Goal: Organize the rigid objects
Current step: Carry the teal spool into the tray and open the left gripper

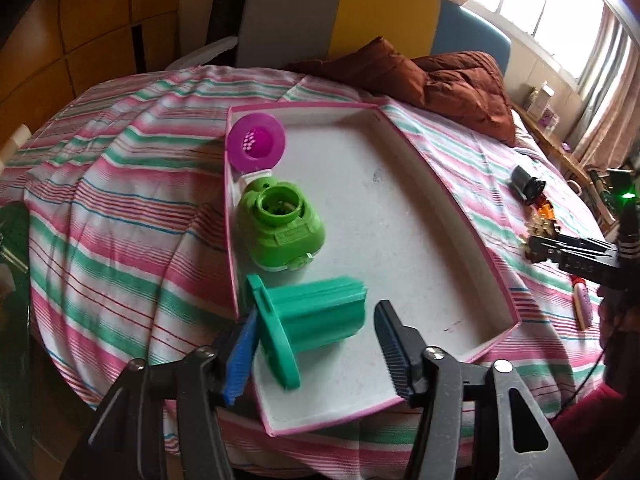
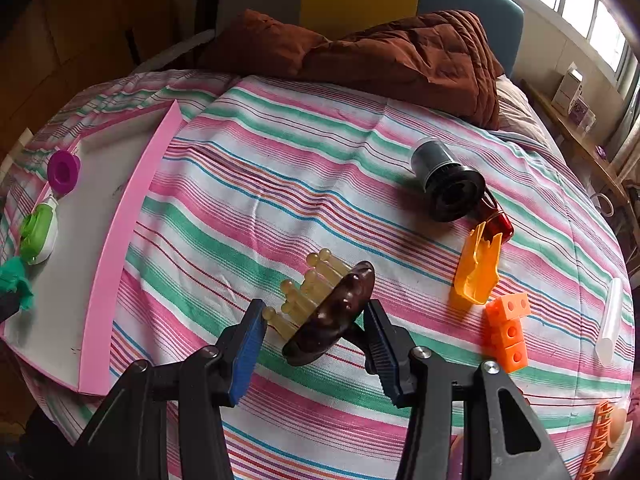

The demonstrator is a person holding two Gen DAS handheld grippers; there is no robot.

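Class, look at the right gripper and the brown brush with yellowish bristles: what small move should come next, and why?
Probably close the right gripper on the brown brush. Its fingers are open on either side of the brush, which lies on the striped bedspread, outside the pink-rimmed tray that already holds three toys.

A bed is covered by a striped sheet (image 2: 280,184) in pink, green and white bands, creased in several places. A rumpled brown quilt (image 2: 400,56) is heaped at the far end of the bed. Behind it, a headboard is seen in grey (image 1: 288,12), yellow (image 1: 384,16) and blue (image 1: 472,36) panels. Wooden panelling (image 1: 80,32) is seen to the left. A bright window (image 1: 560,4) with pale curtains (image 1: 608,92) is seen at the upper right, and small boxes (image 2: 570,84) are set on a wooden ledge (image 2: 580,140) below it.
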